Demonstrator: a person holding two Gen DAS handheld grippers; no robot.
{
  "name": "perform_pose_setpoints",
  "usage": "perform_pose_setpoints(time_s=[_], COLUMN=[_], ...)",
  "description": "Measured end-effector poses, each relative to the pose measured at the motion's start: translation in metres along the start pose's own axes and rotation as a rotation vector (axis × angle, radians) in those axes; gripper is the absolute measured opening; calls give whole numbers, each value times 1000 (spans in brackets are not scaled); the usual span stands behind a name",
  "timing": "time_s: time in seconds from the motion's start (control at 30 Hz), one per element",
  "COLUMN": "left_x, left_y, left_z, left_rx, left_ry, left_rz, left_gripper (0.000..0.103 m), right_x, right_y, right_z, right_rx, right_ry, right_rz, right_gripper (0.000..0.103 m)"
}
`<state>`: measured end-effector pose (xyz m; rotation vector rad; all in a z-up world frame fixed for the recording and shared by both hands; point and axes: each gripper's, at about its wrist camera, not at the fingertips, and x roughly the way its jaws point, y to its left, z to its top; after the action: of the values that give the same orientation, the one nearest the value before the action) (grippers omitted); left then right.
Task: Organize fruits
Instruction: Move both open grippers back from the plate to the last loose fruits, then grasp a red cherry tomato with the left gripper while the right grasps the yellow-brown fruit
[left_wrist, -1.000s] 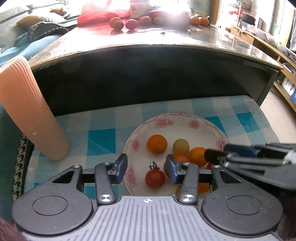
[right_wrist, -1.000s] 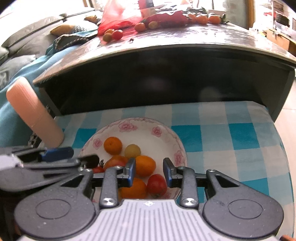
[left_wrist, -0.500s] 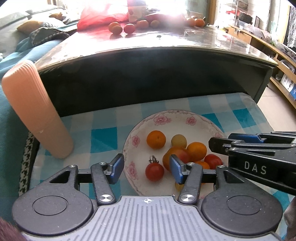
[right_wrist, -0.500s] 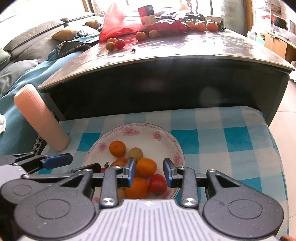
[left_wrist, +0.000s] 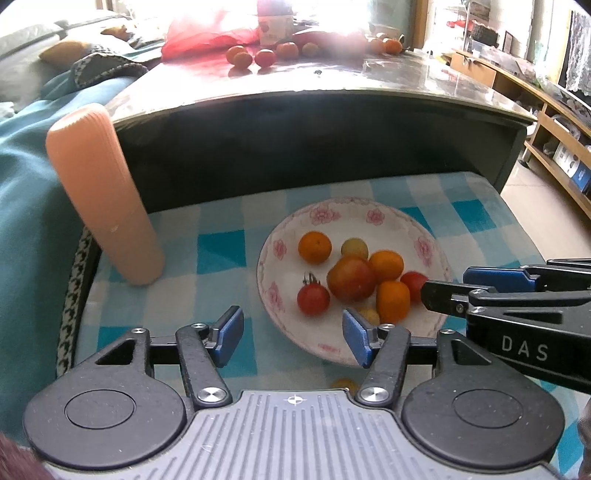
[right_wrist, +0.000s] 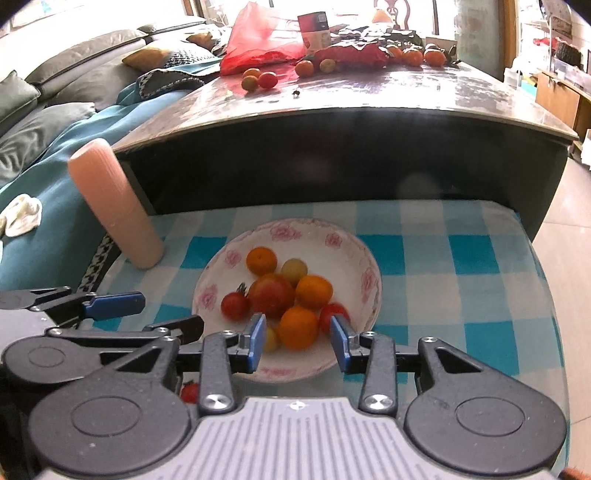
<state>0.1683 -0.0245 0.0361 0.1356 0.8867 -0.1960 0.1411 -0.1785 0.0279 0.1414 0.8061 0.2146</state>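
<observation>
Checked cloth (left_wrist: 236, 243); floral plate (right_wrist: 236, 254), fruit heaped at 5 o'clock. Right view alone shows a cherry tomato (right_wrist: 190, 391) off-plate. Left gripper (left_wrist: 291, 336), right gripper (right_wrist: 297, 343): both wide, empty, now farther back from the plate.

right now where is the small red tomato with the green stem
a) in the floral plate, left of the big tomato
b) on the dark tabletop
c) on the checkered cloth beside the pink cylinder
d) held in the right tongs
a: the stemmed cherry tomato lies in the floral plate, left of the large red-orange tomato, with no tongs touching it.
</observation>
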Motion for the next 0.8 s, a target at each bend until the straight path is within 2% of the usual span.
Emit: perform_pose_setpoints(time_s=[0.53, 0.8], left_x=[-12, -8], left_y=[8, 19], left_z=[-25, -35], left_rx=[10, 9], left_ry=[45, 76], left_rz=[-8, 0], left_gripper=[70, 71], right_x=[-5, 8], right_y=[13, 26], right_z=[-30, -42], right_rx=[-17, -61], right_ry=[61, 111], right_rz=[15, 29], right_gripper=[53, 53])
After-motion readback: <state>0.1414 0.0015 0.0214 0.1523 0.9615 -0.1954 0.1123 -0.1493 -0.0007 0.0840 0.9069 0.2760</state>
